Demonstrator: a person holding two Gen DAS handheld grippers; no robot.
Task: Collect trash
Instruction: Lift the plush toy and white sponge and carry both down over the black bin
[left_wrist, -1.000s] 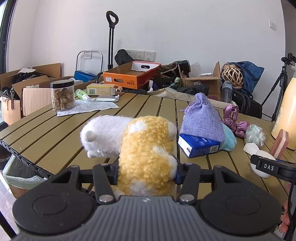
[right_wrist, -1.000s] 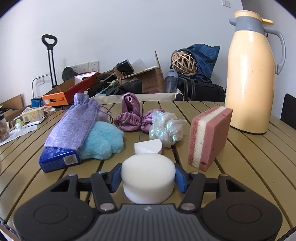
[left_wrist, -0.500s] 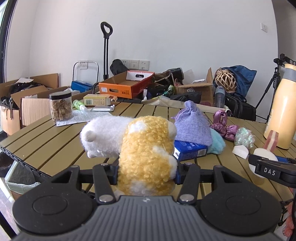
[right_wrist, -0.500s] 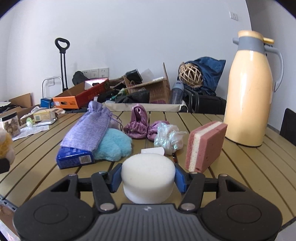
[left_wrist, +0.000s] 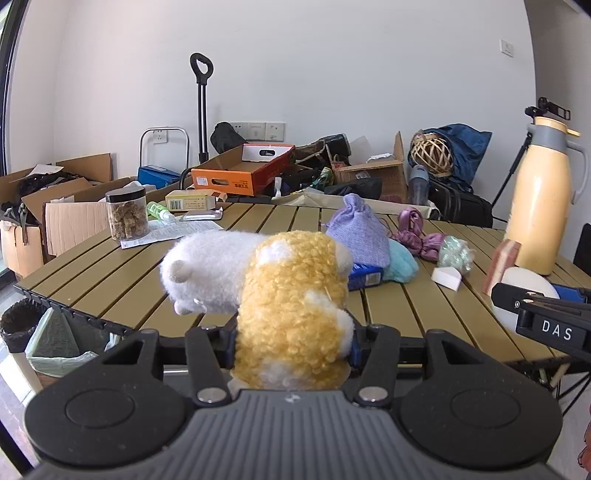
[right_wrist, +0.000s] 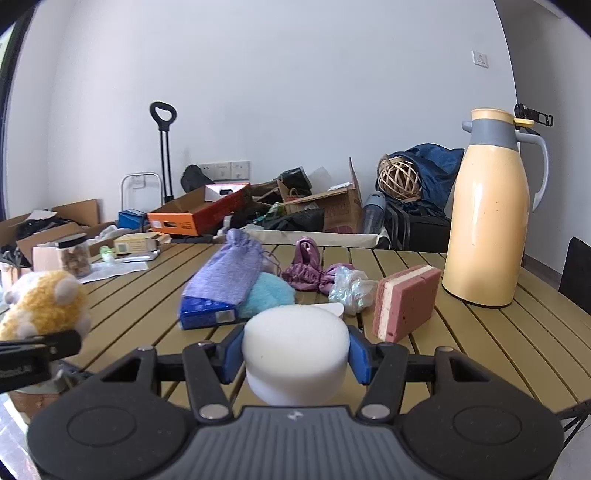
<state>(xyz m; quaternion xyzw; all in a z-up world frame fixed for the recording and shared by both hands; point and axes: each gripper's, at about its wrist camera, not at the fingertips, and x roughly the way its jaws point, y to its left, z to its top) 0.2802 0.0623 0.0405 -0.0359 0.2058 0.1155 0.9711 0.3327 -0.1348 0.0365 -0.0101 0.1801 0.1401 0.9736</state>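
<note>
My left gripper is shut on a yellow and white plush toy, held off the near edge of the slatted table. My right gripper is shut on a round white foam puck, also lifted at the table's near edge. The right gripper also shows at the right of the left wrist view. The plush also shows at the left of the right wrist view. A bin with a green bag stands on the floor below the table's left corner.
On the table lie a purple pouch, a blue box, a teal fluffy item, a pink sponge, crumpled plastic, a cream thermos and a jar. Boxes and bags crowd the far side.
Both grippers have pulled back and up from the table with their loads. The table items look smaller and farther, and the bin has come into the left wrist view.
</note>
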